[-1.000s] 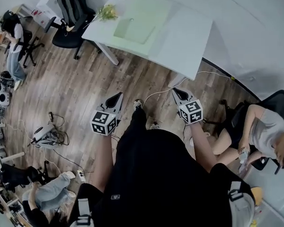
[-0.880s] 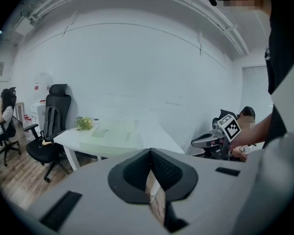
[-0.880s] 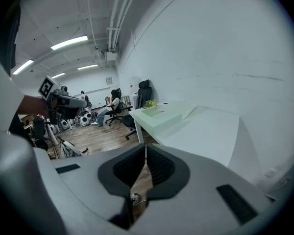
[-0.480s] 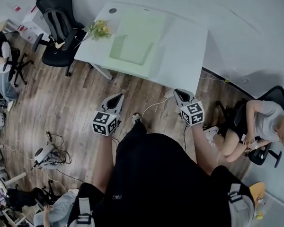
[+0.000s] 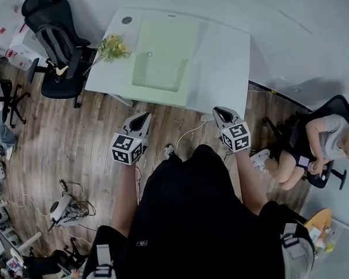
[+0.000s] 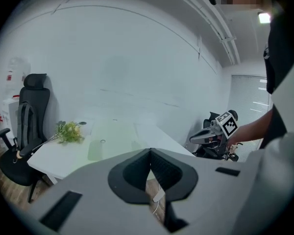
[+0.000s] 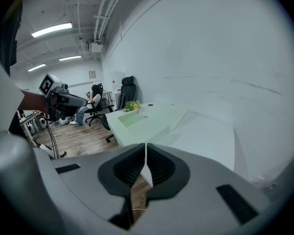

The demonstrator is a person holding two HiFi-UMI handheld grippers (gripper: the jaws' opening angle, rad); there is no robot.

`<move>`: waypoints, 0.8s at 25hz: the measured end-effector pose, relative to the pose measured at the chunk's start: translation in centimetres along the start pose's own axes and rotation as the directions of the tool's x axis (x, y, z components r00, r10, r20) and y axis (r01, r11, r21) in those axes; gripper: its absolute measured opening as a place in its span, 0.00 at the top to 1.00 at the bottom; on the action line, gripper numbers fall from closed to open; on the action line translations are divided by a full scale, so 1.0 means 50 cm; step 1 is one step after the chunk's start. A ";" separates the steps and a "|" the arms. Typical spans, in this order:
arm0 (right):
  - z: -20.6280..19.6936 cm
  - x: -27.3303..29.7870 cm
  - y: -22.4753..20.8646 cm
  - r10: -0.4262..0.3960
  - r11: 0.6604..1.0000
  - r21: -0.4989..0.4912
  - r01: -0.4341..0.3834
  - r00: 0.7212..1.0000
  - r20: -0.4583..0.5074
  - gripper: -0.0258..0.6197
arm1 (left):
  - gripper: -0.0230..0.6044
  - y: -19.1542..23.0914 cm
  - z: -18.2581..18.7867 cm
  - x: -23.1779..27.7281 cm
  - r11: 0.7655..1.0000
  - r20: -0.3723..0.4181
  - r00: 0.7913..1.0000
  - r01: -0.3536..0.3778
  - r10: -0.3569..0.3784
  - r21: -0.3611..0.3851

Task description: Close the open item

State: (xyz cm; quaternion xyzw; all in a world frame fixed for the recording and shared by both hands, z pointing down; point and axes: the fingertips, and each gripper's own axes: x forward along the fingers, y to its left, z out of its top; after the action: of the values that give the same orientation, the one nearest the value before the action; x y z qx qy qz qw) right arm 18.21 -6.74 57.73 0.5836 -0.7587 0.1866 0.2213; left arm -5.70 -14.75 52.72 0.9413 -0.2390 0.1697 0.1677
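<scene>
A white table [image 5: 224,63] stands ahead of me against the wall, with a pale green mat [image 5: 163,51] on it. A small dark round thing [image 5: 127,20] and a tiny object [image 5: 149,54] lie on the table, both too small to identify. No open item can be made out. My left gripper [image 5: 141,119] hangs over the wooden floor short of the table's near edge, jaws shut and empty [image 6: 150,151]. My right gripper [image 5: 220,113] is level with it near the table's right corner, also shut on nothing [image 7: 145,146].
A bunch of yellow flowers [image 5: 111,47] lies at the table's left edge. A black office chair [image 5: 55,34] stands left of the table. A person sits on a chair [image 5: 320,147] at the right. A white cable [image 5: 189,133] and a device with cords [image 5: 64,207] lie on the floor.
The table has come nearer and now sits just ahead of both grippers. The grippers keep the same pose, side by side and shut.
</scene>
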 end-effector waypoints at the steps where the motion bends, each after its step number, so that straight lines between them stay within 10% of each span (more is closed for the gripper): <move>1: -0.001 0.007 -0.006 0.001 1.000 -0.007 -0.001 1.000 -0.010 0.95 | 0.95 0.003 0.000 -0.002 1.000 0.001 1.000 -0.002 0.002 -0.003; 20: 0.224 0.285 -0.296 0.050 0.983 -0.179 -0.051 0.999 -0.010 0.95 | 0.95 0.141 -0.021 -0.027 0.953 -0.081 0.959 -0.278 0.270 -0.117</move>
State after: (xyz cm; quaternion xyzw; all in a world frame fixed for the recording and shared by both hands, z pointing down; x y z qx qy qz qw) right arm 28.06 -27.93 56.68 0.5415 -0.7863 0.1247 0.2702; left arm -10.64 -19.64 54.73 0.8803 -0.3722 0.2060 0.2099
